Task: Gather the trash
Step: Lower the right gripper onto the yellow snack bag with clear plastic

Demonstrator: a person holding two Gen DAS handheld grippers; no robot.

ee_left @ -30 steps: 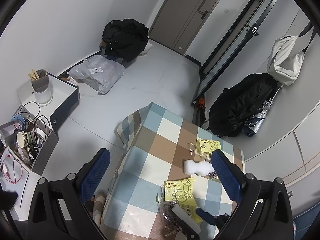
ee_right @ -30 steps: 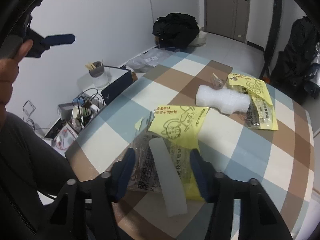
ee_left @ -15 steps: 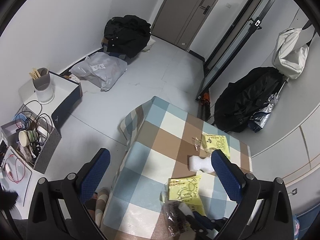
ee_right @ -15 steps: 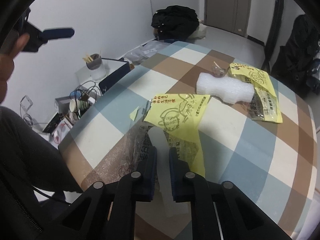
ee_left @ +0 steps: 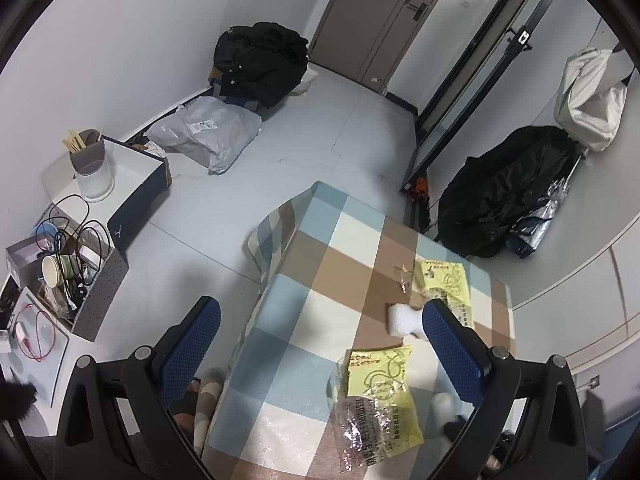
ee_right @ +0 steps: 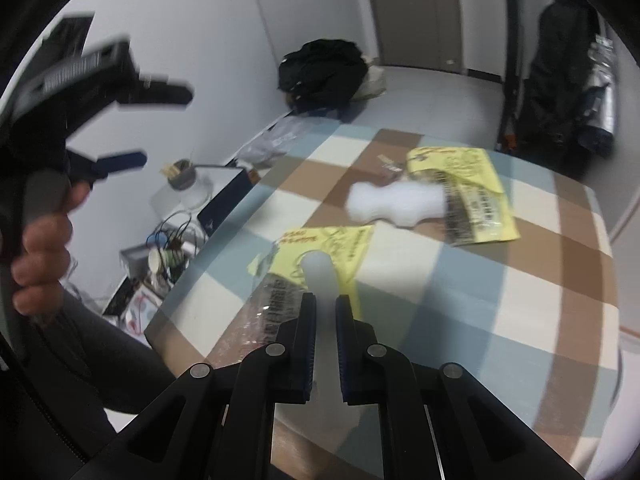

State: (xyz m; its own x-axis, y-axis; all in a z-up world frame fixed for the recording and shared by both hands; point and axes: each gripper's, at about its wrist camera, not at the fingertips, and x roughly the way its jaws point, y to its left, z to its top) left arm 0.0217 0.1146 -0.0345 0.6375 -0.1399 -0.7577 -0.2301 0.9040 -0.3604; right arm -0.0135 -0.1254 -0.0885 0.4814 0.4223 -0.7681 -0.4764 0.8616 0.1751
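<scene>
The right gripper [ee_right: 325, 308] had its jaws clamped on a white foam strip [ee_right: 320, 276], lifted above the counter [ee_right: 520, 280]. The left gripper [ee_left: 320, 324] hung high, jaws wide apart, holding nothing.

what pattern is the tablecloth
The tablecloth is a large check of light blue, brown and cream squares. It shows best in the left wrist view.

Left gripper [ee_left: 316, 332] open, high above checkered table [ee_left: 304, 320].

checked cloth on table [ee_left: 304, 312]; glossy yellow plastic wrapper [ee_left: 378, 376]; matt white foam strip [ee_right: 320, 280].
</scene>
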